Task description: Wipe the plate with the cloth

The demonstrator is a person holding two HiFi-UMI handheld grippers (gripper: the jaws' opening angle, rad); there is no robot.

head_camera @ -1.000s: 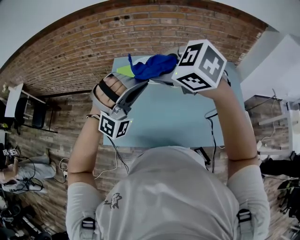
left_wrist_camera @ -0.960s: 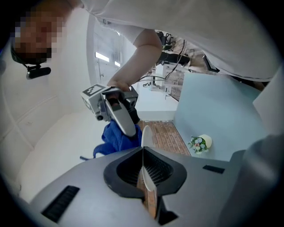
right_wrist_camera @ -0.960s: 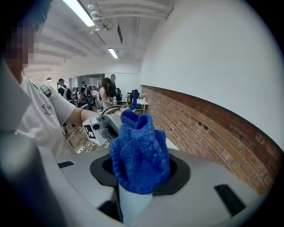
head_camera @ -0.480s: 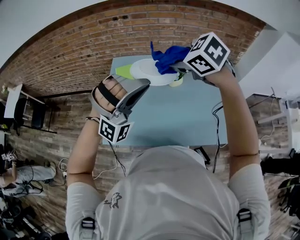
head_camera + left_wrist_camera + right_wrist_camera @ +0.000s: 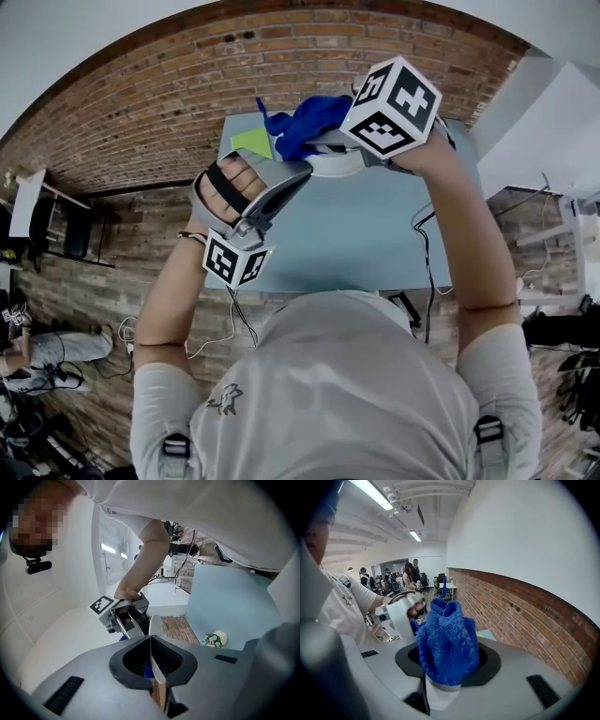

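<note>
Brick-patterned flooring surrounds a light blue table (image 5: 366,234), and both grippers are held up above its far edge.

Just left of the left gripper's tip, a yellow-green flat piece (image 5: 249,142) lies on the table's far left corner.

The left gripper (image 5: 292,174) points level, with its marker cube toward the person. Its jaws are clamped on the rim of a white plate (image 5: 156,623). In the left gripper view the plate stands on edge, running straight out from between the pads. In the head view only part of the plate shows, just right of this gripper's tip and under the right gripper.

A blue terry cloth (image 5: 447,639) is bunched up between the jaws of the right gripper (image 5: 446,670), which are closed tight on it. The cloth's loose folds stick out beyond the tips. In the head view the cloth hangs just ahead of the right gripper, over the plate's far left part. Whether it presses on the plate I cannot tell.

The right gripper tilts downward toward the plate, and its marker cube (image 5: 389,108) faces the head camera.

To the right of the plate, in the left gripper view, a small cream cup with a flower print (image 5: 215,639) stands on the table, well apart from both tools.
</note>
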